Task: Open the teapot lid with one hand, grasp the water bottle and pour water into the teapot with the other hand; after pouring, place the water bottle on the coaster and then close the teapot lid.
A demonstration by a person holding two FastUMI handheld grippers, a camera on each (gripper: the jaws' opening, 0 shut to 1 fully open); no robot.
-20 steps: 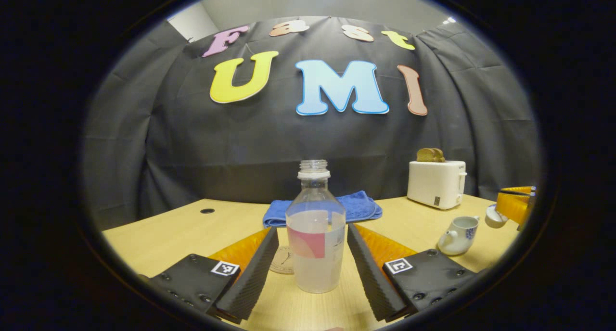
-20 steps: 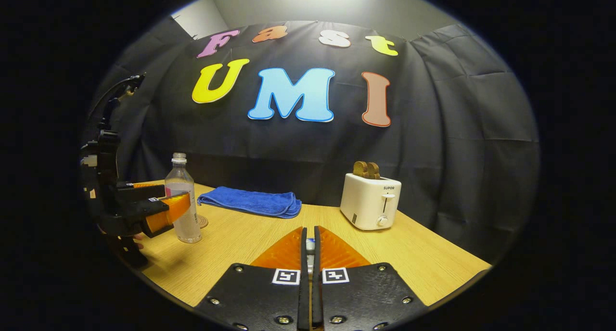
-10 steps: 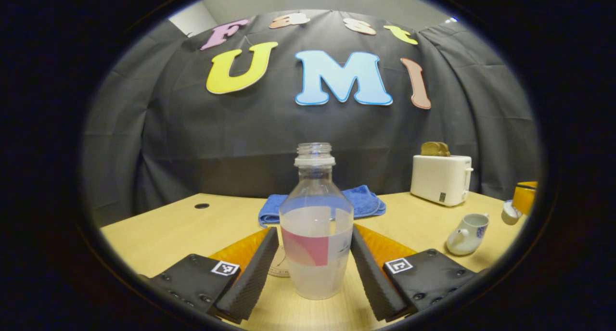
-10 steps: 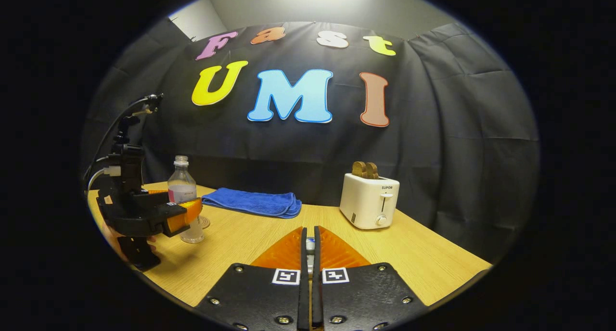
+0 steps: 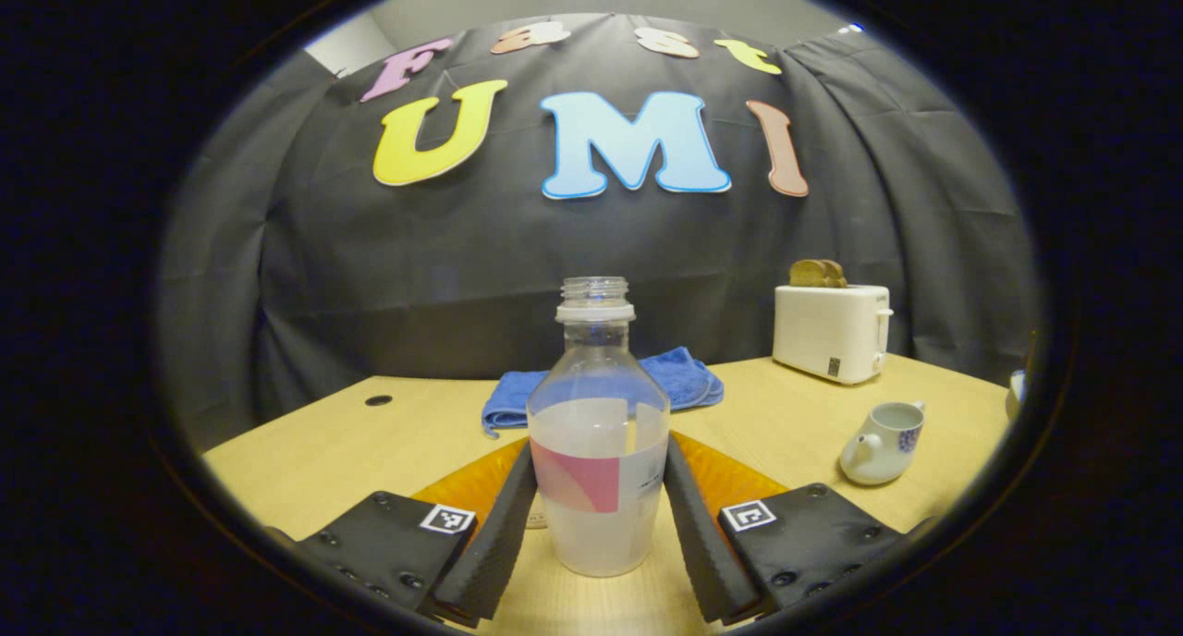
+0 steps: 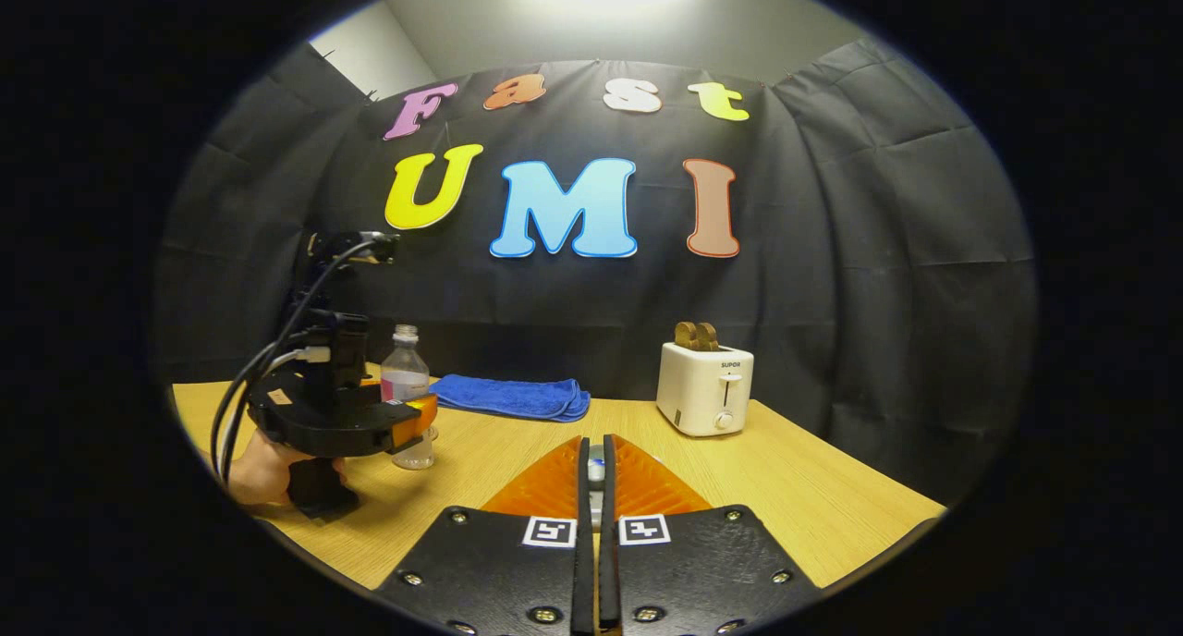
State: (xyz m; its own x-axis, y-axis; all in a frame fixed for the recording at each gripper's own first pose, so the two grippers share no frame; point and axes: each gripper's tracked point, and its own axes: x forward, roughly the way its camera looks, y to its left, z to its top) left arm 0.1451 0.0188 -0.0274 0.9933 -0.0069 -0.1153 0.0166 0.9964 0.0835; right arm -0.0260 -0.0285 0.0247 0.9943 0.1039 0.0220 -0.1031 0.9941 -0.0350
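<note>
Overhead, a light glares; left hand-held gripper (image 5: pixel 596 525) clamps the water bottle (image 5: pixel 598 470) on the wooden table (image 5: pixel 314 451).

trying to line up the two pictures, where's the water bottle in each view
Left gripper view: the water bottle stands at centre bottom, between the left gripper fingers, on the table.
Right gripper view: the water bottle is small at left, beside the left gripper.
Shared landmark: the blue towel behind the bottle.
</note>
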